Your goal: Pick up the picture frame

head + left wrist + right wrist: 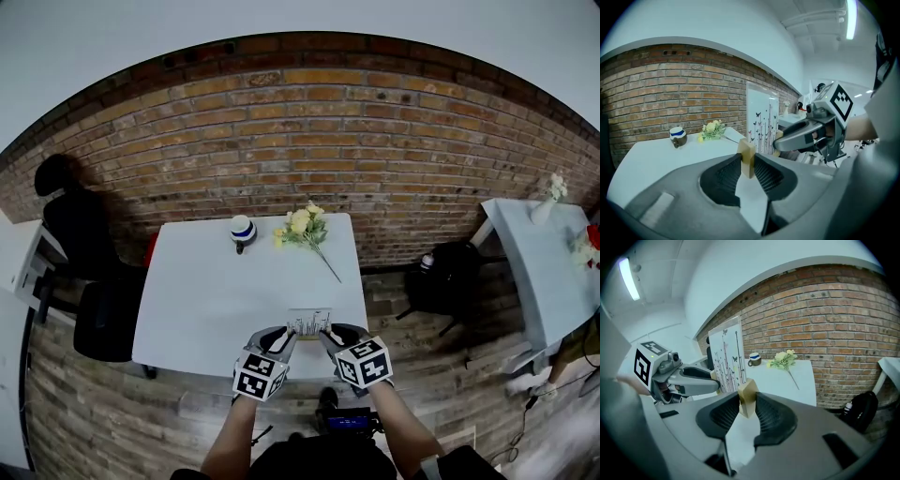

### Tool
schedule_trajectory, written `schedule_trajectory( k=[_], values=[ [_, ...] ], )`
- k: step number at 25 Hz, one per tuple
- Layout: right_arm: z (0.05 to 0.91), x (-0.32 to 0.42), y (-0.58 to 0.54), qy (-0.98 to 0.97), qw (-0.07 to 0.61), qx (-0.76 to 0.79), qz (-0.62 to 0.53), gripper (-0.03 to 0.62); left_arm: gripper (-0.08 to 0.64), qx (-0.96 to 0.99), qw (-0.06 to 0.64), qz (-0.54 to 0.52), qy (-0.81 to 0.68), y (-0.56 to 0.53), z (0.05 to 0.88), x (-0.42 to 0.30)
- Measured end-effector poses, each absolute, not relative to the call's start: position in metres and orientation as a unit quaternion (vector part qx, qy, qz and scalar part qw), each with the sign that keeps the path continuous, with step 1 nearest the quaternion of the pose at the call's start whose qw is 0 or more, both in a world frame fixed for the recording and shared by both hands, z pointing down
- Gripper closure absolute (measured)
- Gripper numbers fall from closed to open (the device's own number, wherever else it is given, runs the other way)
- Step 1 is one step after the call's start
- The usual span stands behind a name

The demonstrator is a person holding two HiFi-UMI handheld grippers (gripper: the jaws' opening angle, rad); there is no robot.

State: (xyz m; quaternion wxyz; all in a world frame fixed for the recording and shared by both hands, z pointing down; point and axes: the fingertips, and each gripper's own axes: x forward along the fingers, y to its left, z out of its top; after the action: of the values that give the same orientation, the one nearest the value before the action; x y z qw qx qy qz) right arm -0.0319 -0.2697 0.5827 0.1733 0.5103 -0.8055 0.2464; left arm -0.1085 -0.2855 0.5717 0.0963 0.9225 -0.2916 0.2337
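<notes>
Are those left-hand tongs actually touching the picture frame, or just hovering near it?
Touching. The left gripper view shows the left tongs closed on the picture frame: its wooden edge sits pinched between both pads, with no gap.

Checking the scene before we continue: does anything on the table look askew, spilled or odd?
Only the yellow flowers lie loose on the table, with no vase. The mug stands upright; nothing spilled.
</notes>
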Motion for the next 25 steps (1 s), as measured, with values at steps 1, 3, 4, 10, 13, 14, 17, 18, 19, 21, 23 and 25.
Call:
schedule_trajectory(
  k=[1,3,4,10,13,14,17,18,19,21,23,25],
  values=[
    [0.584,-0.038,-0.261,-0.804,0.176,0.511,0.247,0.478,0.466,0.923,0.098,0.233,-0.290,-0.277,0.573,-0.115],
    [0.586,-0.049,-0.243,-0.801,0.180,0.514,0.248,0.479,0.466,0.925,0.102,0.231,-0.285,-0.259,0.576,-0.125],
    [0.587,-0.054,-0.234,-0.800,0.182,0.515,0.249,0.479,0.466,0.925,0.104,0.230,-0.284,-0.250,0.578,-0.131],
    [0.592,-0.082,-0.179,-0.787,0.185,0.530,0.256,0.479,0.466,0.931,0.110,0.226,-0.266,-0.199,0.583,-0.158],
    [0.592,-0.087,-0.153,-0.777,0.186,0.542,0.261,0.479,0.466,0.935,0.112,0.225,-0.252,-0.176,0.584,-0.162],
    [0.592,-0.087,-0.146,-0.774,0.186,0.545,0.262,0.479,0.466,0.936,0.112,0.225,-0.248,-0.169,0.584,-0.163],
    [0.594,-0.087,-0.126,-0.767,0.186,0.554,0.264,0.479,0.466,0.938,0.112,0.226,-0.237,-0.151,0.587,-0.162],
    [0.594,-0.086,-0.121,-0.766,0.186,0.557,0.264,0.479,0.466,0.939,0.111,0.226,-0.234,-0.146,0.587,-0.160],
    [0.594,-0.084,-0.116,-0.764,0.185,0.558,0.264,0.479,0.466,0.940,0.110,0.226,-0.232,-0.141,0.587,-0.159],
    [0.593,-0.080,-0.109,-0.763,0.186,0.560,0.262,0.479,0.466,0.940,0.108,0.225,-0.231,-0.134,0.586,-0.155],
    [0.590,-0.077,-0.106,-0.764,0.186,0.561,0.259,0.479,0.466,0.940,0.108,0.223,-0.233,-0.131,0.584,-0.152],
    [0.587,-0.075,-0.105,-0.766,0.186,0.559,0.258,0.479,0.466,0.940,0.108,0.222,-0.236,-0.130,0.581,-0.150]
  ],
)
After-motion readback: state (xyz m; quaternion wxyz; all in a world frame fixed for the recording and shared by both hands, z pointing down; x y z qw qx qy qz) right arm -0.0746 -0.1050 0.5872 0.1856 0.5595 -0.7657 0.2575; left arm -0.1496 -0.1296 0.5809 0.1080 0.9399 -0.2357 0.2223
